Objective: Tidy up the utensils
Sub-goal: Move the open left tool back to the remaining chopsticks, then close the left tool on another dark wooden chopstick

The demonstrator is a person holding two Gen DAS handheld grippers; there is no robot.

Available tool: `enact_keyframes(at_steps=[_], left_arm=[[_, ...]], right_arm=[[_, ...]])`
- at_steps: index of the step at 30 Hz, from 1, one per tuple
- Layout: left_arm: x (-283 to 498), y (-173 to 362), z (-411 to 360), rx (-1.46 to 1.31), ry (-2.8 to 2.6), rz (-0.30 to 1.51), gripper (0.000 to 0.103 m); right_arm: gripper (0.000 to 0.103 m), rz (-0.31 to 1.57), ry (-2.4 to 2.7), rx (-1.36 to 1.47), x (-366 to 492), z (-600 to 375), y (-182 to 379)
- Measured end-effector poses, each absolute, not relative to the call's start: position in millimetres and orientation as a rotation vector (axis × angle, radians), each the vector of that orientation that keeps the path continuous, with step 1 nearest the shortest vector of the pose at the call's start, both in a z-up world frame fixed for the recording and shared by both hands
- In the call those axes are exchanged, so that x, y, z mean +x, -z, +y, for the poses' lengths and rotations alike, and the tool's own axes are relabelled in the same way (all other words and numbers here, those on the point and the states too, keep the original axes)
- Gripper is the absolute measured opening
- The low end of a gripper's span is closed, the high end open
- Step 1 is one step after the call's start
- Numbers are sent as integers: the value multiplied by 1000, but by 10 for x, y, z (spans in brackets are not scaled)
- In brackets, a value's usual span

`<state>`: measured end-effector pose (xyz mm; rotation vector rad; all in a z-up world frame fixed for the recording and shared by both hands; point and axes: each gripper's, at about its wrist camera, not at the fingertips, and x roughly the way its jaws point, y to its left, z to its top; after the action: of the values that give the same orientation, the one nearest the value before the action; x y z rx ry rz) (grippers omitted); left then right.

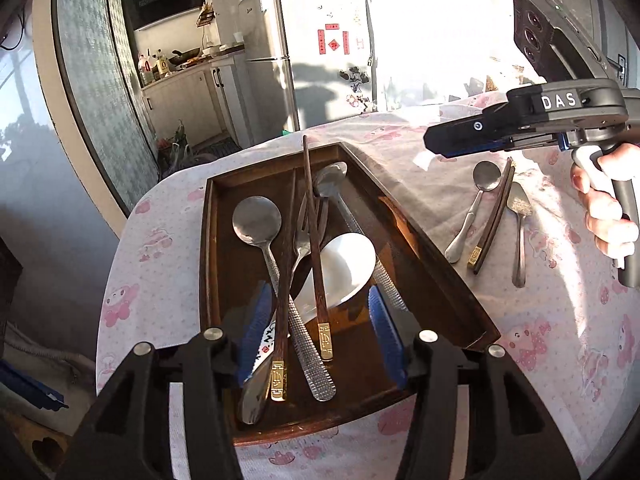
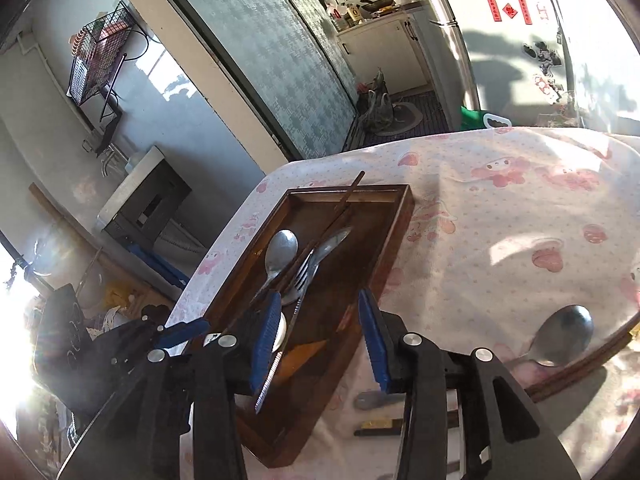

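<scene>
the counter [image 1: 160, 264] wears a white cloth with pink cartoon prints. on it sits one dark wooden tray [image 1: 420, 280], long and rectangular, with low walls.

in the tray, from the left wrist view: one white rice paddle [image 1: 344, 268], the biggest piece, lying near the middle; two wooden chopsticks, one [image 1: 285, 280] in the heap and the other [image 1: 314, 240] with its tip poking out over the far wall, crossing low down, each with a gold end; two metal spoons with textured handles, one [image 1: 256, 220] at the left and one [image 1: 332, 180] toward the far end; and one fork [image 1: 306, 232] between the chopsticks. the pieces overlap in a loose heap.

out on the cloth, right of the tray and well apart from it: one spoon [image 1: 486, 178], one chopstick [image 1: 496, 216] just beside it, and one more metal utensil [image 1: 520, 216], kind unclear.

the left gripper [image 1: 318, 328] hangs over the tray's near end, its fingers [image 1: 382, 328] spread wide to either side of the heap, gripping nothing. the right gripper [image 2: 316, 340], held in a hand [image 1: 604, 208], hovers above the counter near the loose utensils; in its own view its fingers [image 2: 370, 336] stand wide apart and empty, over the tray's near edge.
</scene>
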<state>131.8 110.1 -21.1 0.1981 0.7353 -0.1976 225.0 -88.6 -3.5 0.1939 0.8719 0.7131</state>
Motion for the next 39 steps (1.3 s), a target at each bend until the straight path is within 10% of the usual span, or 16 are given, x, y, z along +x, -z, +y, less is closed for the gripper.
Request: enact_keyframes(at_steps=[11,39], left_arm=[[1265,305,68,278,424,712,63],[1686,660,-357,307,414,932,52]], right_arm=[[44,891,-526,284,2145,-2323,342],[44,876,-587,246,2079,-2284,378]])
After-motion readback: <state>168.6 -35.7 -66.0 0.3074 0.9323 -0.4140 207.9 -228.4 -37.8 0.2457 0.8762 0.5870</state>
